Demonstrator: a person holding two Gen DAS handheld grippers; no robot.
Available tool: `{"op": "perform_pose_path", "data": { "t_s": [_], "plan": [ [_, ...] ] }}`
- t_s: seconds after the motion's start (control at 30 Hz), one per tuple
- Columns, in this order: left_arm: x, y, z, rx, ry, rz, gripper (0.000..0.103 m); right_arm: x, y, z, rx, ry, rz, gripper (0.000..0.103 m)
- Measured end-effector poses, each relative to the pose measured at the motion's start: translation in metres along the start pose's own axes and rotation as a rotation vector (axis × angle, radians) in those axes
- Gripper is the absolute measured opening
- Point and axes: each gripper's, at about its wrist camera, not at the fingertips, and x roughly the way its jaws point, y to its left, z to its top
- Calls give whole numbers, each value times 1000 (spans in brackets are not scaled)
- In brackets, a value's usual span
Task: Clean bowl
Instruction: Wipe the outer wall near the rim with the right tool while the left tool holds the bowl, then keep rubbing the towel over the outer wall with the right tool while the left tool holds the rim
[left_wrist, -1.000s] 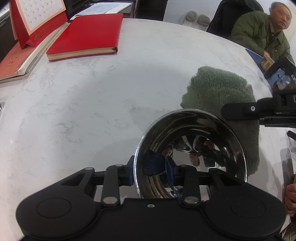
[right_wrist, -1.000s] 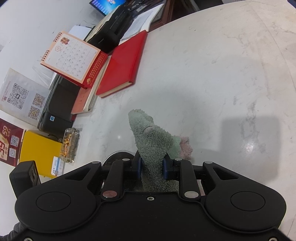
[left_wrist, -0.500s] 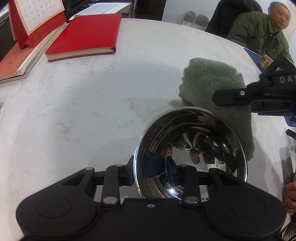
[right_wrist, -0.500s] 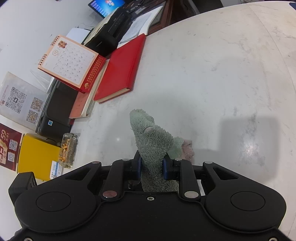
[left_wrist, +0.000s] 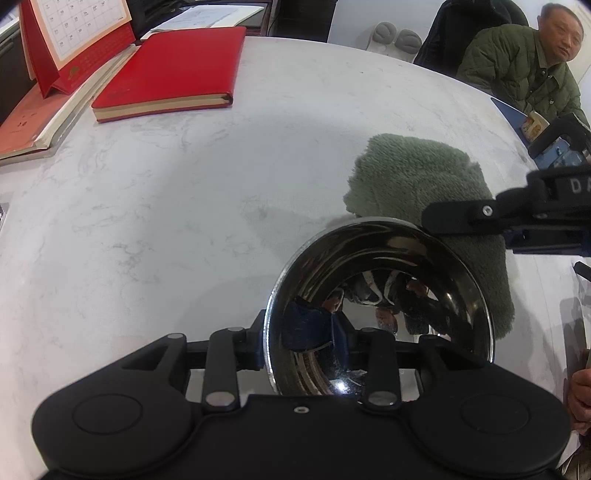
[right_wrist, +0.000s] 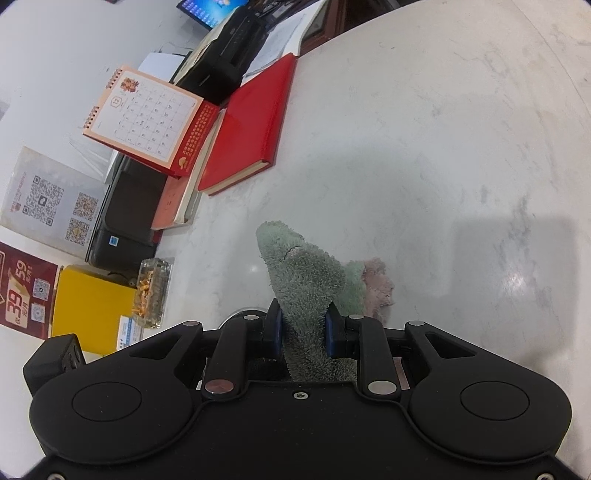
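Left wrist view: left tool (left_wrist: 301, 343) pinches near rim of steel bowl (left_wrist: 380, 306), lower centre of frame, over desk (left_wrist: 166, 221). Thin rim grip, bowl could slip or twist when wiped.

Right wrist view: right tool (right_wrist: 303, 330) clamped narrow on green cloth (right_wrist: 306, 284), centre; loose bunch may pull free.

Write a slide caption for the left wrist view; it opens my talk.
Left tongs grip a steel bowl's rim while right tongs bring a green cloth.

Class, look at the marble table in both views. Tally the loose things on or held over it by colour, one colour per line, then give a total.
Red: 2, notebook and desk calendar
Green: 1, cloth
Silver: 1, bowl
Total: 4
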Motion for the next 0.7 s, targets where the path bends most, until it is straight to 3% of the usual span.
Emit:
{"op": "perform_pose_path", "data": {
  "t_s": [0.7],
  "plan": [
    [2, -3, 1, -23, -19, 4, 36, -24, -10, -39, 63, -3, -22, 22]
  ]
}}
